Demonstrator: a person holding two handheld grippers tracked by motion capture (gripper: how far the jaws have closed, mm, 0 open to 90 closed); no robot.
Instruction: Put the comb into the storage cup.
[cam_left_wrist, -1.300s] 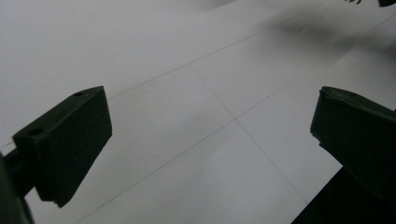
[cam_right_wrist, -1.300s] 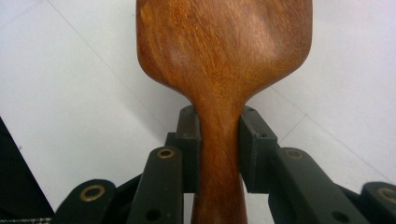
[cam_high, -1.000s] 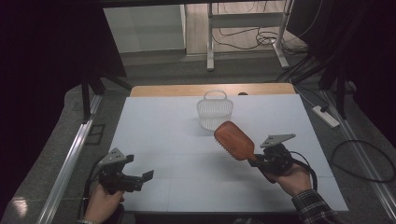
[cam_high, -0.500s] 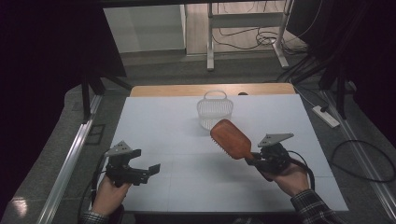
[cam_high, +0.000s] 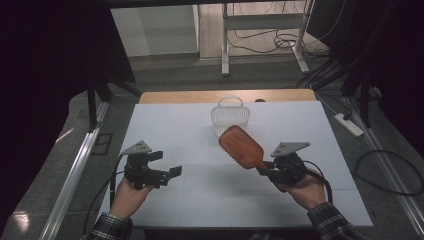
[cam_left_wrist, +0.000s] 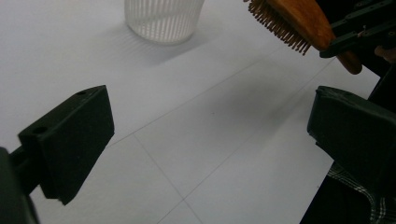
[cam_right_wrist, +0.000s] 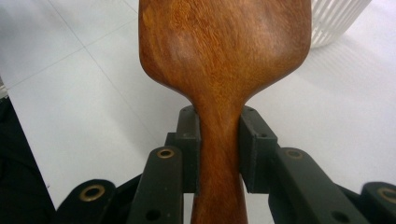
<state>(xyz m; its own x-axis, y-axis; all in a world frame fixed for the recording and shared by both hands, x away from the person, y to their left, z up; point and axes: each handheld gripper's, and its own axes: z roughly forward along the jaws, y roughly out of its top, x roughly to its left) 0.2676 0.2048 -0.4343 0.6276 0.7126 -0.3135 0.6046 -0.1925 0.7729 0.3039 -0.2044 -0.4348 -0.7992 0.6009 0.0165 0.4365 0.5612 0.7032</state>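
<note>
White tabletop (cam_high: 200, 200) runs under both my tools, marked with thin seams. At the left of the high view I have the left gripper (cam_high: 170, 175) held in my left hand (cam_high: 127, 197), low over the near left part of the table and pointing toward the middle. Its jaws stand wide apart with nothing between them; in the left gripper view I see bare white surface in the gap, and neither pad touches anything. A cable trails from it back toward the table's near edge, and a plaid cuff shows at my wrist.

Further toward the middle, near the far side of the table, stands a small white slatted basket (cam_high: 230, 116) with a looped handle, upright and apart from both tools. In the left gripper view it sits at the top, well beyond the open jaws.

Just in front of that basket is the wooden hairbrush (cam_high: 242, 146), lifted off the table and tilted, its broad paddle head pointing up and toward the basket, bristles facing down and to the left. From the high view the head looks to overlap the basket's near rim, but I cannot tell whether they touch.

At the right, the right gripper (cam_high: 265, 167) in my right hand (cam_high: 305, 187) is clamped on the brush's narrow handle; in the right gripper view the two pads press both sides of the neck just below the head.
</note>
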